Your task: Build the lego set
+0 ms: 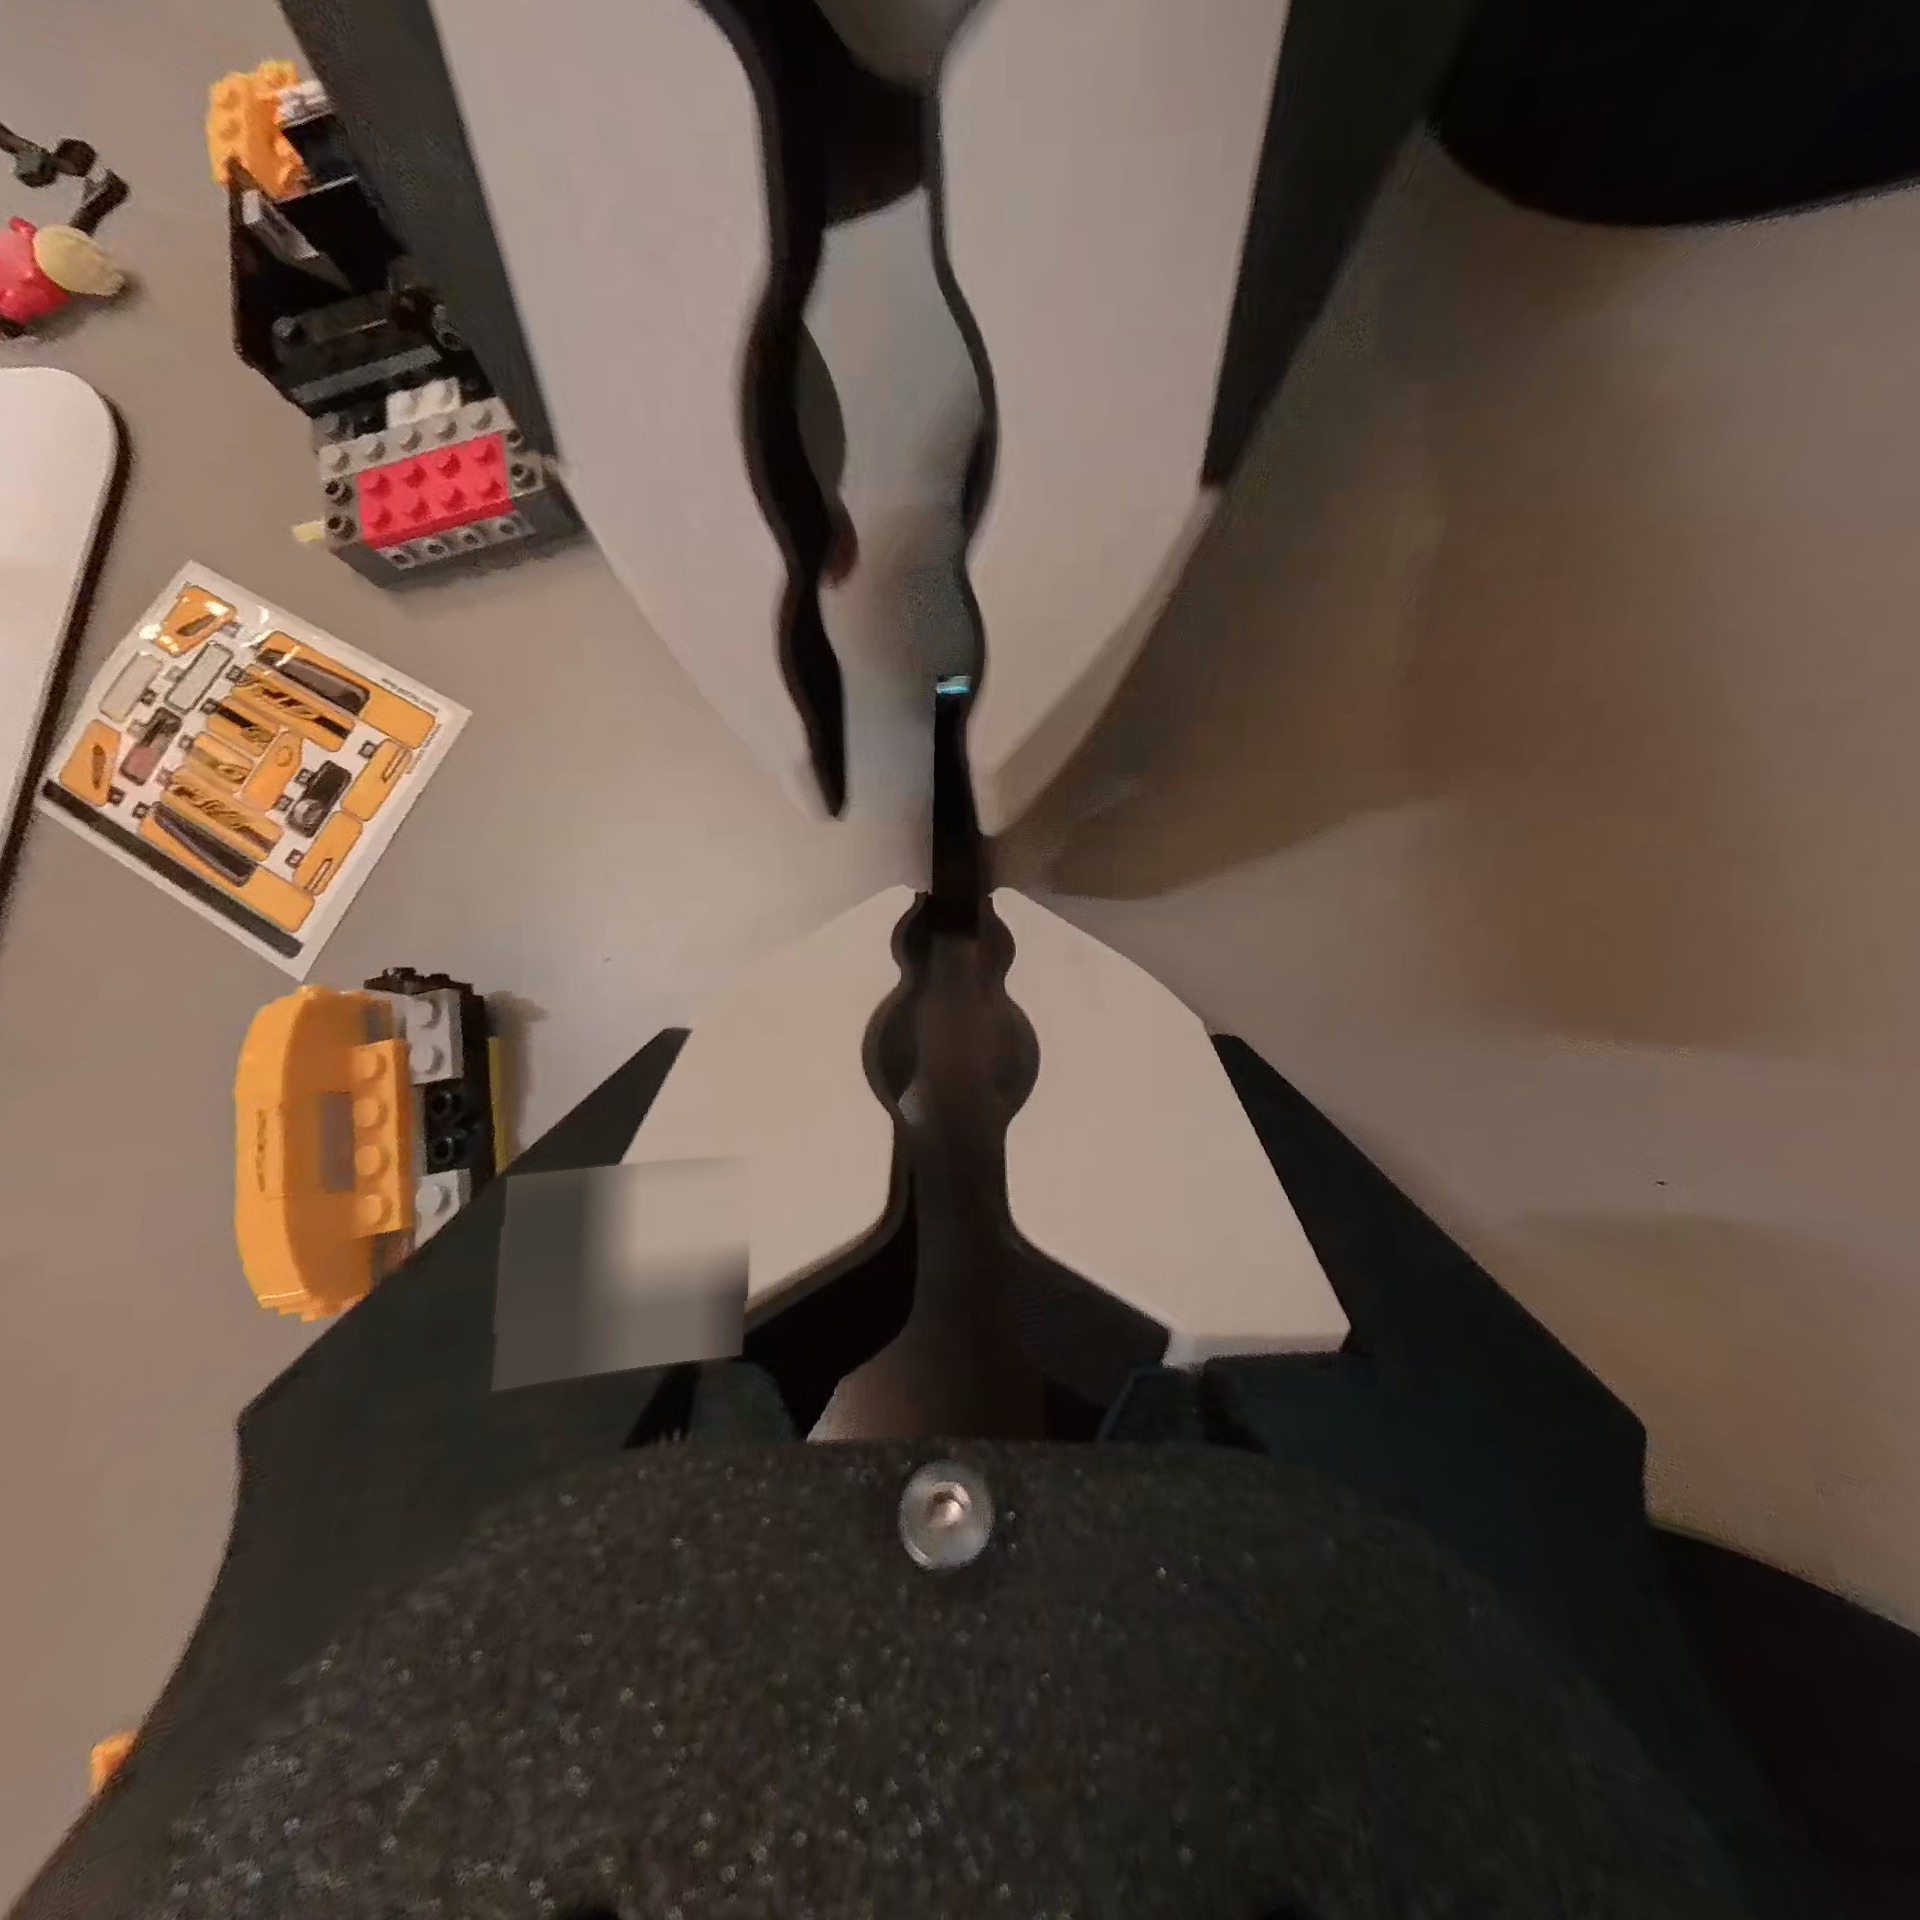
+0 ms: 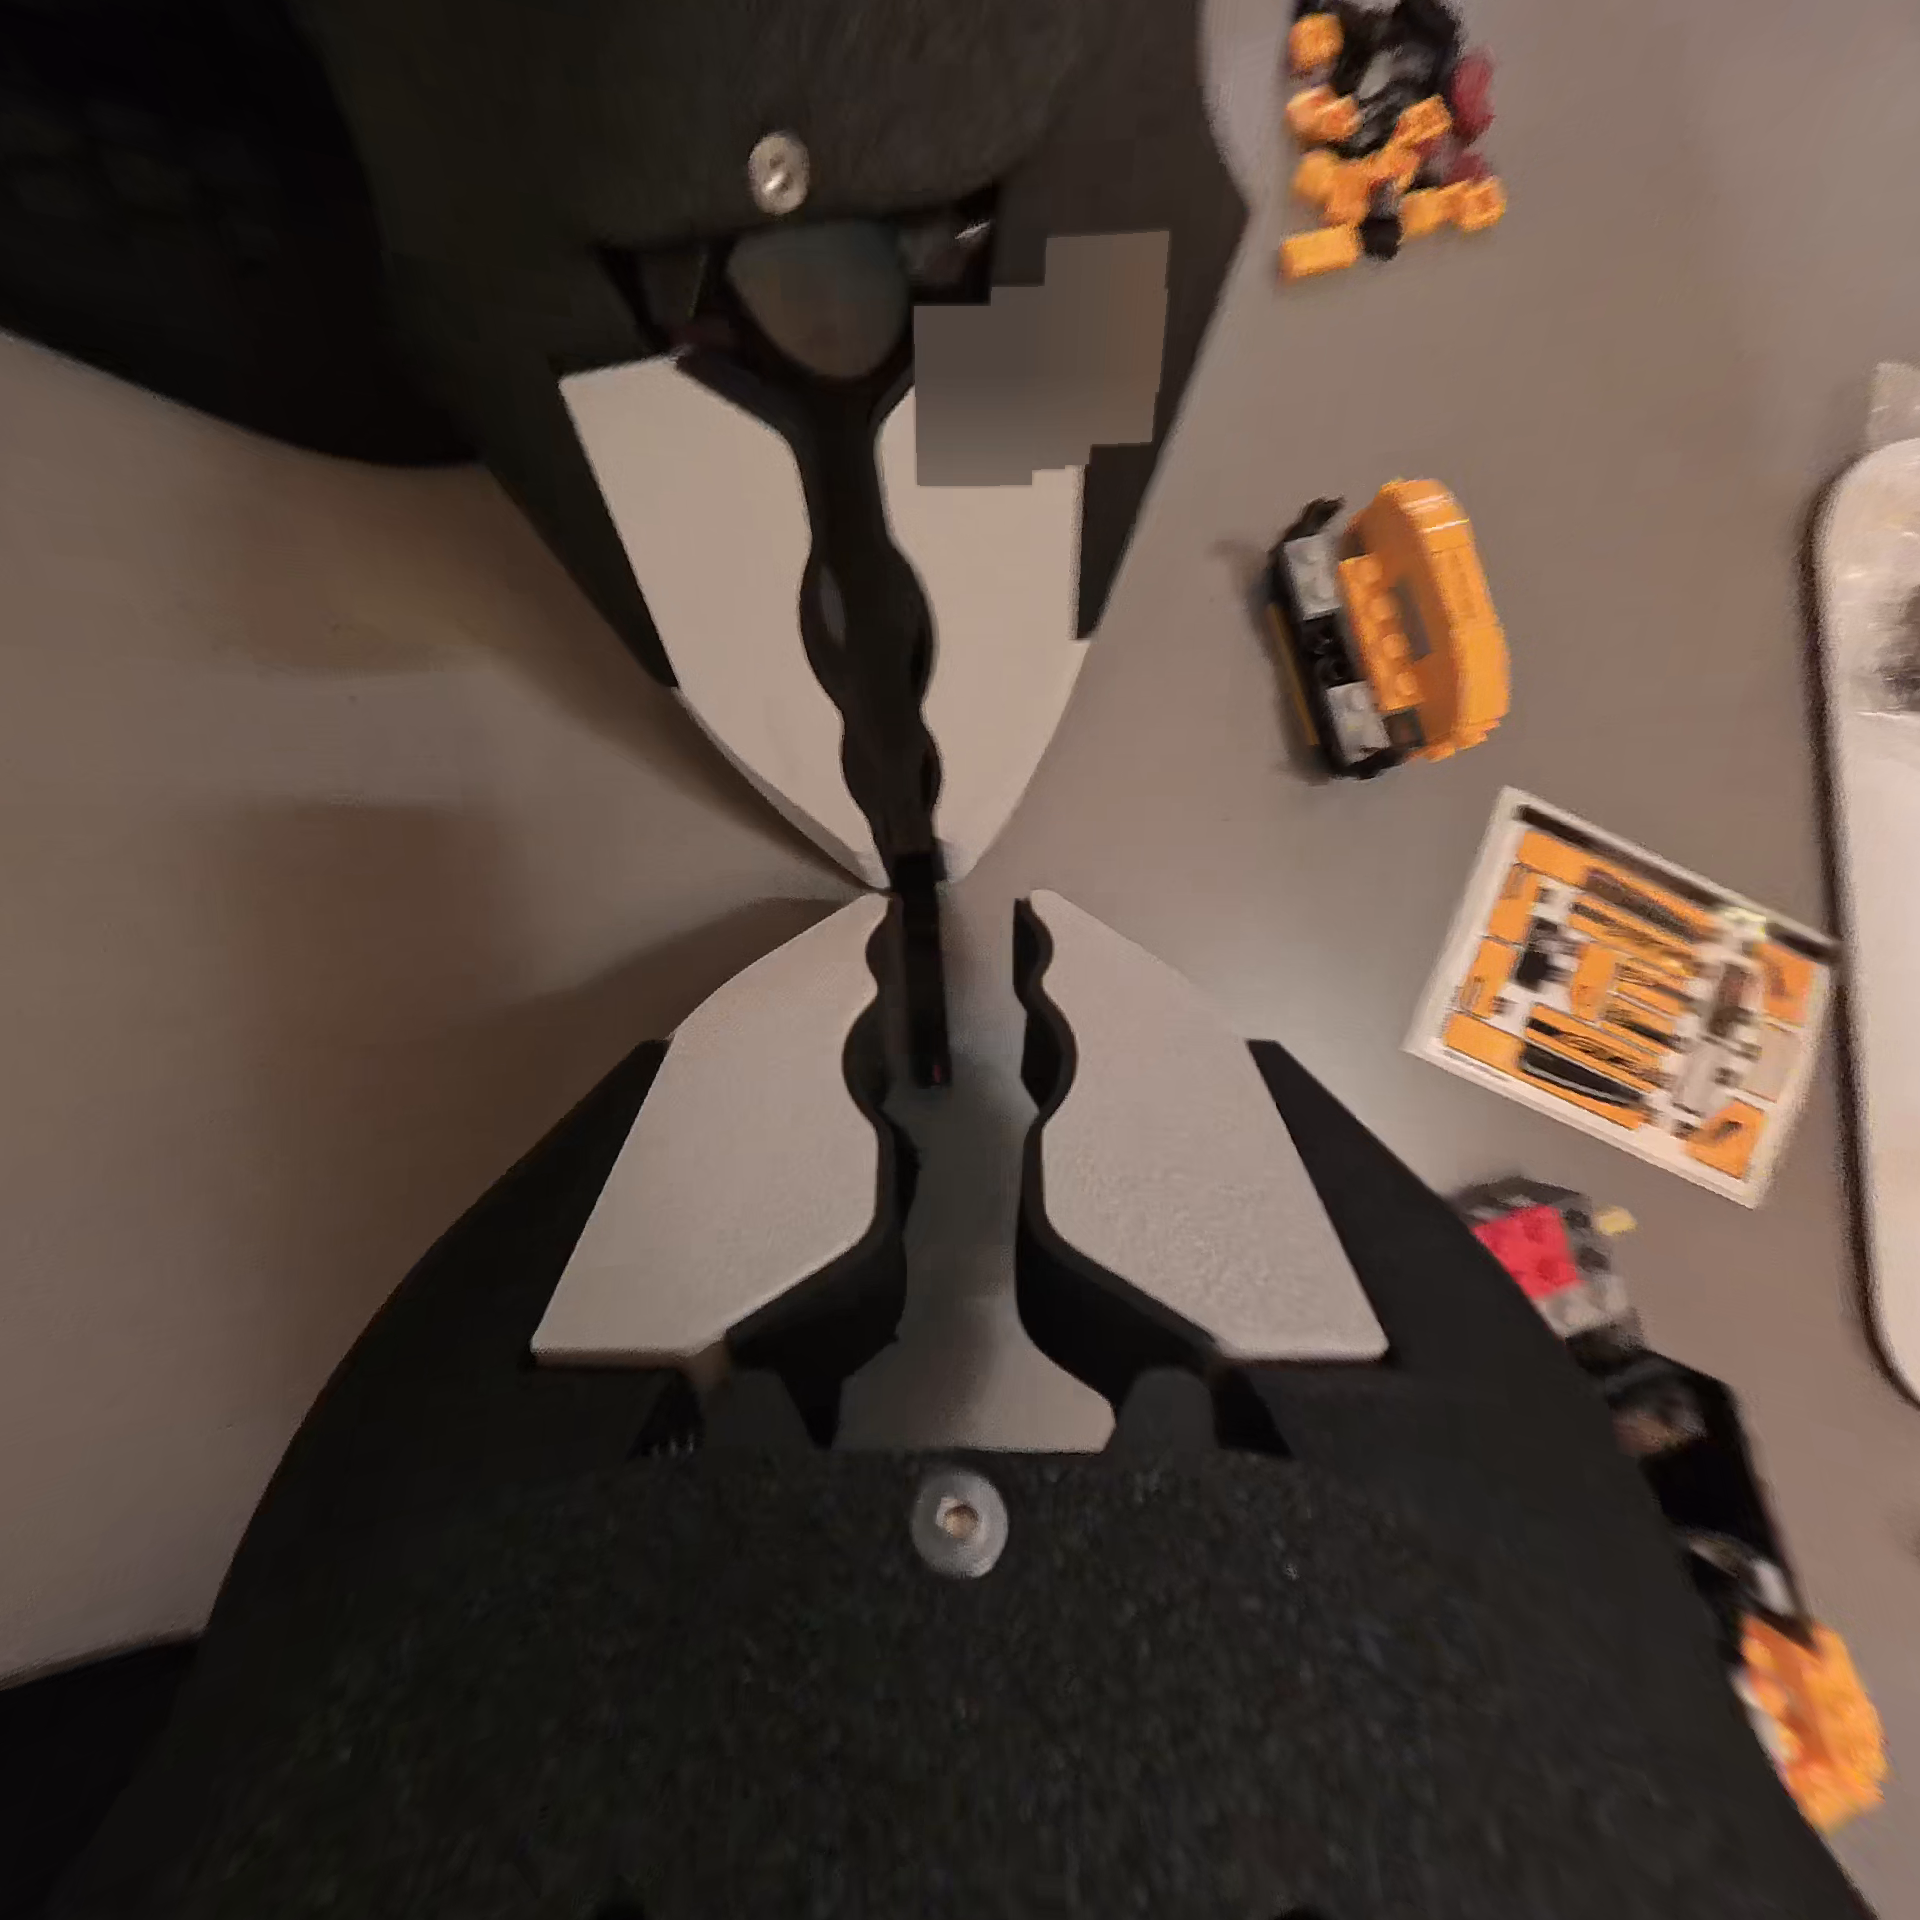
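Observation:
My left gripper (image 1: 956, 902) is shut on a thin black Lego piece (image 1: 954, 790) that sticks out past its tips, above the grey table. My right gripper (image 2: 951, 909) faces it tip to tip. Its jaws stand apart around the free end of the black piece (image 2: 923, 997), which lies close to its left finger. The left gripper also shows at the top of the right wrist view (image 2: 914, 868). The right gripper shows at the top of the left wrist view (image 1: 909, 816). The black car chassis with a red brick (image 1: 436, 488) lies on the table, partly hidden by the right gripper.
An orange and black sub-assembly (image 1: 332, 1143) (image 2: 1392, 623) and a sticker sheet (image 1: 249, 769) (image 2: 1621, 997) lie on the table. A pile of loose orange and black pieces (image 2: 1382, 135) lies farther off. A white tray (image 2: 1870, 831) (image 1: 42, 582) stands at the table's side. The grippers are tip to tip, or close to it.

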The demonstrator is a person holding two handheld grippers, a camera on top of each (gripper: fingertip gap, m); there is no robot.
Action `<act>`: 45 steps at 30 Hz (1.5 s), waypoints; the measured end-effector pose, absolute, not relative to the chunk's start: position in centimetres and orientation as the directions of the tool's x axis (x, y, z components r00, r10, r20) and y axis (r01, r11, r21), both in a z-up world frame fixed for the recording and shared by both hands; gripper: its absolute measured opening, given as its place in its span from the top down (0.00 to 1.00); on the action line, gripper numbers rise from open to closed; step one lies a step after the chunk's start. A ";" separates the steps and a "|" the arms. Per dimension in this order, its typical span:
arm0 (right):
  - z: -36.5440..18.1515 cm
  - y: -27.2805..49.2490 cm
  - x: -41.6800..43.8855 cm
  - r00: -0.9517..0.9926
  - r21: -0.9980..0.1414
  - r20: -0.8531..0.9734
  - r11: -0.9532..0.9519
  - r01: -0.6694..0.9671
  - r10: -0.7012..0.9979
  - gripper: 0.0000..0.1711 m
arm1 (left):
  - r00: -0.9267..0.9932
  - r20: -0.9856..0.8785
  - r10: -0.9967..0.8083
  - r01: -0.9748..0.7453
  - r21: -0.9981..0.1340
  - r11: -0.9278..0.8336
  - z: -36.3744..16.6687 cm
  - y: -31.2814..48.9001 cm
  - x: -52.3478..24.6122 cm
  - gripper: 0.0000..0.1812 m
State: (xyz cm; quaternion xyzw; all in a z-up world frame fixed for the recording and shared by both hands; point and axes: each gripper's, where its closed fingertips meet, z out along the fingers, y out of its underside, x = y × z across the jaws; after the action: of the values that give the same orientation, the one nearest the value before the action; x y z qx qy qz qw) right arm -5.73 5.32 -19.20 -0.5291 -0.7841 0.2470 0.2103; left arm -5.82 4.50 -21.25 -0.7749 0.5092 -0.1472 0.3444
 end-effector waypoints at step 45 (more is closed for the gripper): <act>-16.1 10.2 -6.9 -0.419 -0.437 0.314 0.522 0.733 0.852 0.94 | 0.582 0.276 -0.765 -0.114 -0.904 -0.413 -13.9 7.2 -8.0 0.86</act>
State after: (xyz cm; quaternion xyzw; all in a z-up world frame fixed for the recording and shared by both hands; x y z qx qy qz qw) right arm -6.86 10.16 -16.13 -0.4749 -0.8343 0.1168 0.2546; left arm -7.98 7.16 -13.85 -0.7619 0.2885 -0.3546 0.4588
